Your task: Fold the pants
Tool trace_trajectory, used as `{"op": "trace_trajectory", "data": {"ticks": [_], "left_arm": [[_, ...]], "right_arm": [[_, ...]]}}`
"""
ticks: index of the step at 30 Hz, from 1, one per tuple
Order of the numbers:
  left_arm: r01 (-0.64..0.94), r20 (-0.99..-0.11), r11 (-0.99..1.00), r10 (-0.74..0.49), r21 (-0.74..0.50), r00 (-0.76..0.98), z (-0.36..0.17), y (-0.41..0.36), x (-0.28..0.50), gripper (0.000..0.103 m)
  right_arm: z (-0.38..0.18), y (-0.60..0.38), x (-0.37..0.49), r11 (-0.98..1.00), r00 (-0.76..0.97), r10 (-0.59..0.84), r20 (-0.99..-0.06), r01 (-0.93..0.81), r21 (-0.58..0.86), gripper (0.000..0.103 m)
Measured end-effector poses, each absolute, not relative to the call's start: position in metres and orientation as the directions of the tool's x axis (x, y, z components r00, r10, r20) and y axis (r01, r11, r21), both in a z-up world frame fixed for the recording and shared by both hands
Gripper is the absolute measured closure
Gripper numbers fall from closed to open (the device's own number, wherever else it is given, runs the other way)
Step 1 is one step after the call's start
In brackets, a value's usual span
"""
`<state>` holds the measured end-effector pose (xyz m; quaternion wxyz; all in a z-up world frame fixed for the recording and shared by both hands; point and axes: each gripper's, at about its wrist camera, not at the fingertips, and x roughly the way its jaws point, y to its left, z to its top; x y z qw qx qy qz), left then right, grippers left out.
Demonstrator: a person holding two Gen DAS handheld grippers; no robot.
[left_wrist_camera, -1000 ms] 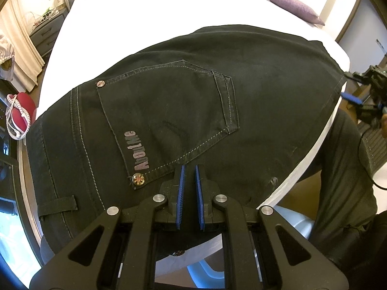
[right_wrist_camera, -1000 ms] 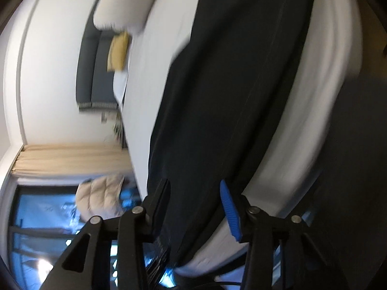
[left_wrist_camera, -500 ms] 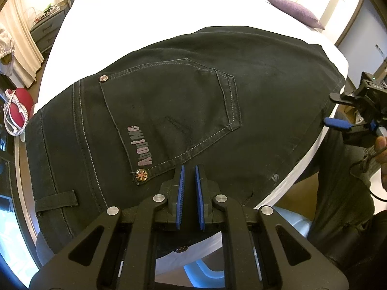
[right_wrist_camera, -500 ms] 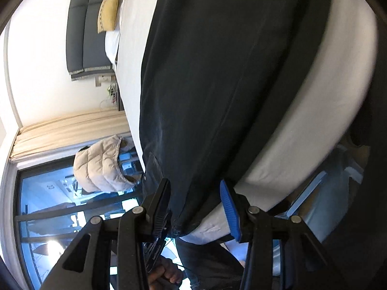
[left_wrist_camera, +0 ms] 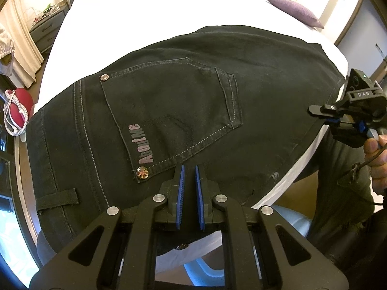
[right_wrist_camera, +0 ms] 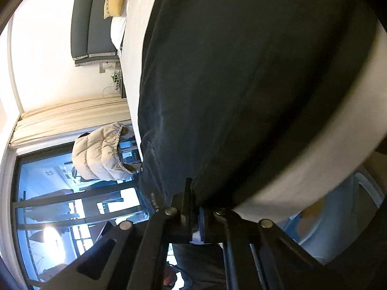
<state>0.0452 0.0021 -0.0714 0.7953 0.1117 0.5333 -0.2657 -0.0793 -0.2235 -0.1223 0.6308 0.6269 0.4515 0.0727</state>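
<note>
Nine o'clock, left wrist view: red bag (left_wrist_camera: 18, 106) on floor beside bed (left_wrist_camera: 145, 21), unchanged. Centre: black pants (left_wrist_camera: 193, 111) laid flat across white bed, back pocket (left_wrist_camera: 174, 111) upward, waistband toward eight o'clock, nearer edge along mattress rim. No shift in cloth over the last second.

Six o'clock: left gripper (left_wrist_camera: 189, 169) poised over pants below pocket, blue pads (left_wrist_camera: 181, 193) drawn near together with narrow gap, nothing pinched; posture same as a second ago.

Three o'clock: right gripper (left_wrist_camera: 338, 118) now arrived at far pant edge, having travelled in from off the bed. Right wrist view confirms: right gripper (right_wrist_camera: 194, 207), spread wide half a second ago, now pressed together on pants (right_wrist_camera: 254, 84) edge at mattress rim.

Judgement: grasp secured on right; lift for fold probably next, left grasp outstanding.
</note>
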Motion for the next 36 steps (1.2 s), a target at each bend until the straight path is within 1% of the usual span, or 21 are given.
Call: {"op": "trace_trajectory", "data": {"ticks": [8, 9, 10, 11, 12, 13, 14, 15, 16, 18, 24, 25, 26, 27, 28, 29, 30, 31, 33, 34, 36], "left_arm": [[0.546, -0.913, 0.830, -0.307, -0.118, 0.270, -0.070, 0.013, 0.038, 0.094], [0.544, -0.913, 0.830, -0.308, -0.121, 0.267, -0.069, 0.014, 0.037, 0.094], [0.541, -0.913, 0.832, -0.310, -0.125, 0.265, -0.069, 0.016, 0.037, 0.094], [0.539, -0.913, 0.832, -0.311, -0.128, 0.263, -0.068, 0.017, 0.036, 0.094], [0.539, -0.913, 0.832, -0.312, -0.130, 0.262, -0.068, 0.018, 0.036, 0.094], [0.540, -0.913, 0.832, -0.312, -0.130, 0.261, -0.068, 0.018, 0.036, 0.094], [0.542, -0.914, 0.831, -0.310, -0.128, 0.260, -0.068, 0.018, 0.036, 0.094], [0.544, -0.916, 0.830, -0.306, -0.123, 0.260, -0.068, 0.018, 0.035, 0.094], [0.547, -0.917, 0.829, -0.302, -0.117, 0.260, -0.068, 0.017, 0.035, 0.094], [0.551, -0.920, 0.827, -0.294, -0.110, 0.258, -0.068, 0.016, 0.034, 0.094], [0.536, -0.918, 0.833, -0.311, -0.138, 0.247, -0.070, 0.022, 0.033, 0.094], [0.535, -0.918, 0.834, -0.311, -0.140, 0.245, -0.071, 0.022, 0.034, 0.094], [0.537, -0.920, 0.832, -0.308, -0.137, 0.243, -0.071, 0.021, 0.034, 0.094], [0.541, -0.921, 0.830, -0.304, -0.132, 0.242, -0.070, 0.020, 0.034, 0.094], [0.546, -0.922, 0.828, -0.303, -0.130, 0.240, -0.071, 0.020, 0.035, 0.094], [0.547, -0.922, 0.827, -0.304, -0.132, 0.238, -0.071, 0.020, 0.036, 0.094], [0.546, -0.922, 0.827, -0.306, -0.135, 0.236, -0.071, 0.021, 0.036, 0.094], [0.546, -0.923, 0.826, -0.307, -0.137, 0.234, -0.071, 0.021, 0.037, 0.094], [0.547, -0.923, 0.826, -0.305, -0.134, 0.233, -0.071, 0.020, 0.038, 0.094], [0.550, -0.924, 0.825, -0.302, -0.131, 0.233, -0.072, 0.020, 0.038, 0.094], [0.554, -0.926, 0.823, -0.297, -0.126, 0.232, -0.071, 0.019, 0.037, 0.094]], "right_arm": [[-0.122, -0.215, -0.078, 0.230, 0.564, 0.671, -0.481, 0.458, 0.858, 0.099], [-0.120, -0.214, -0.078, 0.209, 0.569, 0.678, -0.465, 0.457, 0.864, 0.094], [-0.118, -0.210, -0.076, 0.190, 0.572, 0.693, -0.439, 0.443, 0.876, 0.081], [-0.114, -0.205, -0.073, 0.190, 0.572, 0.703, -0.423, 0.422, 0.887, 0.062], [-0.109, -0.198, -0.068, 0.216, 0.569, 0.707, -0.420, 0.392, 0.894, 0.057], [-0.106, -0.189, -0.061, 0.248, 0.549, 0.718, -0.427, 0.372, 0.895, 0.055], [-0.106, -0.182, -0.054, 0.260, 0.526, 0.738, -0.422, 0.356, 0.898, 0.055], [-0.107, -0.175, -0.047, 0.268, 0.502, 0.757, -0.418, 0.346, 0.899, 0.067], [-0.108, -0.169, -0.042, 0.297, 0.471, 0.764, -0.442, 0.352, 0.888, 0.096], [-0.115, -0.168, -0.043, 0.306, 0.451, 0.766, -0.458, 0.371, 0.877, 0.098], [-0.120, -0.178, -0.051, 0.238, 0.487, 0.773, -0.406, 0.371, 0.898, 0.098], [-0.117, -0.188, -0.053, 0.218, 0.520, 0.755, -0.399, 0.375, 0.901, 0.094], [-0.115, -0.200, -0.056, 0.187, 0.559, 0.734, -0.385, 0.379, 0.906, 0.094], [-0.114, -0.215, -0.060, 0.154, 0.592, 0.715, -0.372, 0.386, 0.910, 0.087], [-0.113, -0.232, -0.065, 0.105, 0.651, 0.674, -0.350, 0.385, 0.917, 0.072], [-0.112, -0.246, -0.069, 0.087, 0.692, 0.633, -0.347, 0.381, 0.920, 0.068], [-0.110, -0.261, -0.073, 0.086, 0.723, 0.592, -0.356, 0.383, 0.920, 0.067], [-0.109, -0.276, -0.076, 0.082, 0.746, 0.557, -0.364, 0.387, 0.918, 0.069], [-0.110, -0.304, -0.085, 0.058, 0.771, 0.503, -0.390, 0.420, 0.906, 0.084], [-0.109, -0.313, -0.088, 0.075, 0.762, 0.485, -0.429, 0.452, 0.889, 0.098], [-0.108, -0.321, -0.094, 0.092, 0.756, 0.473, -0.452, 0.468, 0.879, 0.100]]}}
